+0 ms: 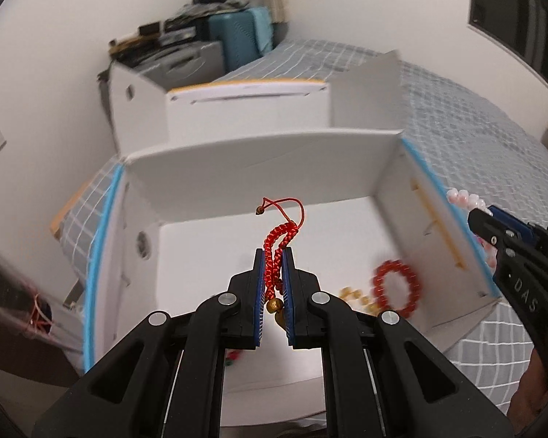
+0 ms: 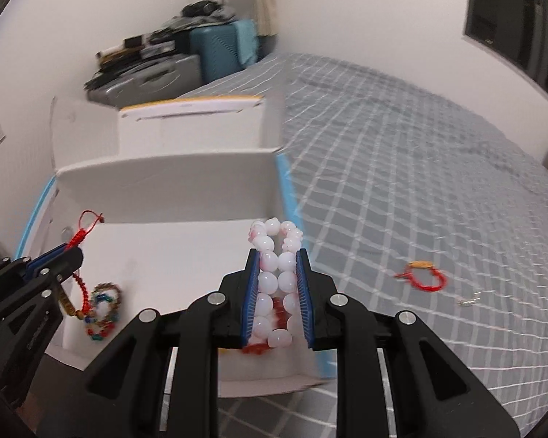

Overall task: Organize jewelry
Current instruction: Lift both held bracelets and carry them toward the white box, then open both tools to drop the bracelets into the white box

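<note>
Two grippers: each pinches a bracelet over the white box (image 1: 237, 168) on the checked bedspread (image 2: 402, 182).
Left gripper (image 1: 274, 281): fingers pressed onto a red braided cord bracelet (image 1: 276, 252), at the lower middle of the left wrist view; the loose cord ends stick up past the fingertips and a gold bead (image 1: 275, 305) sits between the blue pads.
Right gripper (image 2: 277, 284): fingers clamped on a white bead bracelet (image 2: 276, 273), squeezed into two rows, at the lower middle of the right wrist view, near the box's right wall.
Red bead bracelet (image 1: 396, 289): lies on the box floor at the lower right of the left wrist view, just beside a few amber beads (image 1: 358, 297).
Multicoloured bead bracelet (image 2: 104, 312): lies on the box floor at the lower left of the right wrist view, beneath the left gripper.
Red string bracelet (image 2: 422, 273): lies on the bedspread at the right of the right wrist view, well apart from the box.
Suitcase (image 2: 223, 49): blue, against the wall at the upper left, behind the bed.
</note>
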A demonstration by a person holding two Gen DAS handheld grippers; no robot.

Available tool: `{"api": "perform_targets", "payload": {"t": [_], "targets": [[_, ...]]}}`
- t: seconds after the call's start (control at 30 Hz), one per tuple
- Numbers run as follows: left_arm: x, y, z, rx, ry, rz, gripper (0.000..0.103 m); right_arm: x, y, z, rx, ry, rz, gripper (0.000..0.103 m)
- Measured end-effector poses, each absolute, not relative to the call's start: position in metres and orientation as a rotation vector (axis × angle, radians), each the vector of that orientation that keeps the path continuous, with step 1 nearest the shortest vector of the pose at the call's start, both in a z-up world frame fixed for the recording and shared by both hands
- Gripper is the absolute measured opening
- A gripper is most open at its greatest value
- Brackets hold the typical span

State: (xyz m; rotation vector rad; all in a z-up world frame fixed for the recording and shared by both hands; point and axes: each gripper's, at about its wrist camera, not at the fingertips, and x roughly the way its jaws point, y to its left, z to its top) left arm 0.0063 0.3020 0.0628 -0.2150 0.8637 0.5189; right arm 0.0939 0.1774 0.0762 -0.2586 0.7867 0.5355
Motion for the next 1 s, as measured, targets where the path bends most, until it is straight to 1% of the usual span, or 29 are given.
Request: {"api": "perform_targets", "payload": {"t": [0.23,0.43,0.6,0.7,0.73,0.77,0.8,0.83,0.87,0.9,0.93,0.97,1.0], "targets": [[-0.002,0.333,0.034,-0.253,0.948,0.565,0.008,0.084,0.217,0.046,-0.290,0.869,0.588,0.019],[-0.002,0.341,0.015,-0.257,0.998,0.577,0.008,0.086,0.231,0.021,-0.312,0.944,0.599,0.019],[-0.002,0.340,0.015,-0.249,1.011,0.572,0.009,0.090,0.235,0.007,-0.318,0.978,0.588,0.019],[-0.001,0.341,0.014,-0.250,1.018,0.572,0.011,0.091,0.234,0.002,-0.319,0.995,0.592,0.019],[-0.002,0.341,0.014,-0.255,1.017,0.571,0.012,0.092,0.236,0.002,-0.321,0.999,0.591,0.020],[-0.002,0.342,0.014,-0.257,1.016,0.571,0.012,0.091,0.235,0.001,-0.322,1.001,0.593,0.023],[-0.003,0.341,0.015,-0.260,1.012,0.570,0.013,0.091,0.235,0.001,-0.319,1.001,0.592,0.023],[-0.004,0.341,0.016,-0.265,1.005,0.565,0.016,0.091,0.234,0.002,-0.316,1.000,0.593,0.023],[-0.004,0.342,0.016,-0.269,1.001,0.565,0.025,0.090,0.234,0.003,-0.318,0.999,0.596,0.023],[-0.006,0.342,0.018,-0.270,0.994,0.567,0.030,0.090,0.233,0.005,-0.319,0.998,0.600,0.024],[-0.007,0.342,0.020,-0.266,0.982,0.575,0.039,0.089,0.233,0.007,-0.315,0.996,0.607,0.031],[-0.009,0.341,0.022,-0.264,0.972,0.581,0.046,0.088,0.232,0.010,-0.309,0.987,0.608,0.042],[-0.010,0.341,0.025,-0.262,0.962,0.587,0.049,0.087,0.230,0.013,-0.306,0.973,0.606,0.047]]}}
